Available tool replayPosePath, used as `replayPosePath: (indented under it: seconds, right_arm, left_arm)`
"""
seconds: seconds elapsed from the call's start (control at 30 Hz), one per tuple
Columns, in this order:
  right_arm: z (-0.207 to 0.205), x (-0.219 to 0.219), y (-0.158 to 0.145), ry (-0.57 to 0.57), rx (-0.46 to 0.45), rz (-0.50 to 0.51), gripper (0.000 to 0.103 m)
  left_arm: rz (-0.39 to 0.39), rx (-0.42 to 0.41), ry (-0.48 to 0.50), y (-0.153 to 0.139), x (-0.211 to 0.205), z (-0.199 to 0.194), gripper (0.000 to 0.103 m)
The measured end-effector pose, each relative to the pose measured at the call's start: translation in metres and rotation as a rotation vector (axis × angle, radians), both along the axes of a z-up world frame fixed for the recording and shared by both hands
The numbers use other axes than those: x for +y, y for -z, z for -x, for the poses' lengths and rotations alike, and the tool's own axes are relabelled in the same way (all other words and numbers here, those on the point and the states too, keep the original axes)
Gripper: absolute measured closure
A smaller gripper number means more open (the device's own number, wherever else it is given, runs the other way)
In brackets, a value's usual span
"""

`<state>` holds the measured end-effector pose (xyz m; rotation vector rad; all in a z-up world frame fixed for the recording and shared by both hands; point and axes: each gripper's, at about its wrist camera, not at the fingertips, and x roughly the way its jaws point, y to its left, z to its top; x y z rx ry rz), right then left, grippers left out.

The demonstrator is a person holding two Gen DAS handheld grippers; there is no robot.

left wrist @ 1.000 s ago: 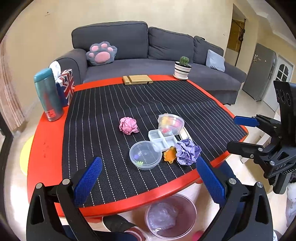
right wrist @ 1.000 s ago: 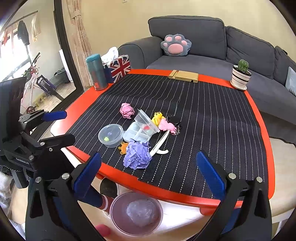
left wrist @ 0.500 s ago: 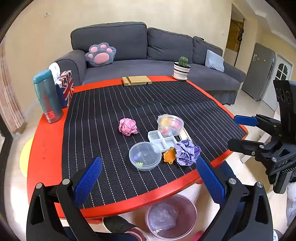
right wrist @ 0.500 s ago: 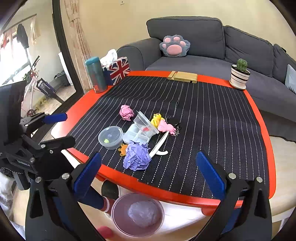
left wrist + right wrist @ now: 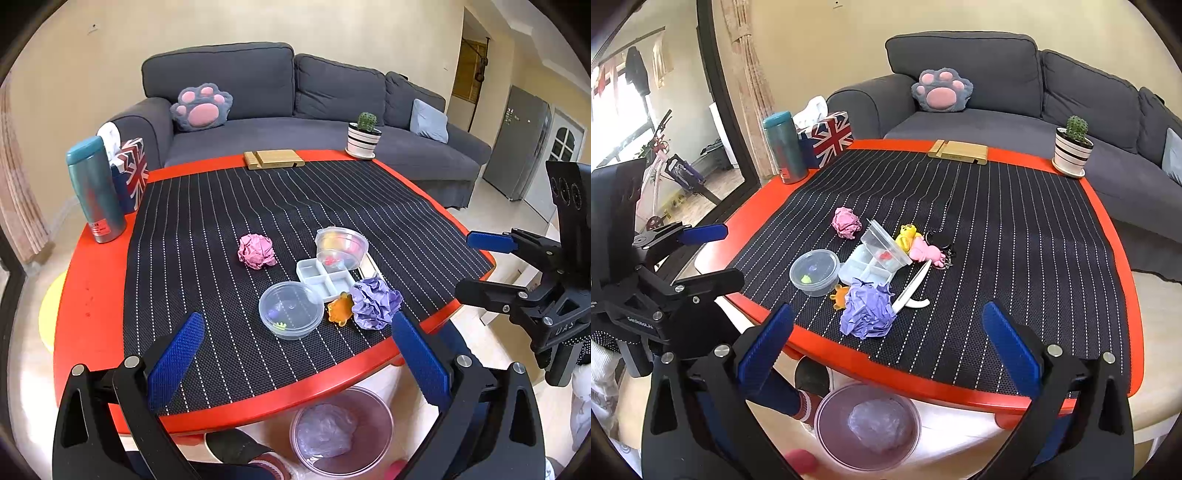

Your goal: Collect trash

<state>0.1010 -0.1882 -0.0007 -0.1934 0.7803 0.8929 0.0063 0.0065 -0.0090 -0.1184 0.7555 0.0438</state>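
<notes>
A crumpled purple paper ball [image 5: 375,303] [image 5: 867,312] lies near the table's front edge. A crumpled pink paper ball [image 5: 256,251] [image 5: 845,222] lies further in on the black striped mat. A clear pink bin [image 5: 341,430] [image 5: 868,424] stands on the floor below the table edge with a wad of plastic inside. My left gripper [image 5: 295,363] is open and empty, held before the table edge. My right gripper [image 5: 886,350] is open and empty, short of the purple ball. Each gripper also shows in the other view: the right one [image 5: 476,264], the left one [image 5: 720,254].
Round lidded tub [image 5: 291,309], divided tray [image 5: 325,278], tilted clear cup [image 5: 886,251], orange toy [image 5: 340,309], yellow and pink toys [image 5: 919,243], white knife [image 5: 912,286]. Teal flask [image 5: 95,190], flag tissue box [image 5: 825,138], wooden stand [image 5: 274,159], cactus pot [image 5: 364,134] and sofa behind.
Both grippers have drawn back and risen slightly, so the table looks a little further off. Nothing on the table has moved.
</notes>
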Motion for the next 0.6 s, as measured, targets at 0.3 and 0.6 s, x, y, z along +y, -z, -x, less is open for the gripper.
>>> replayPosePath:
  seconds: [0.3,0.6]
  right_arm:
    - [-0.0023,-0.0003,-0.0003,0.017,-0.008,0.016,0.003]
    - [-0.0033,-0.0005,0.0022,0.014,0.003,0.015,0.003]
  left_arm:
    - [0.004,0.006,0.002,0.0019,0.0000,-0.0012,0.005]
    - [0.008,0.011,0.004,0.0032,0.0013,-0.0029,0.005]
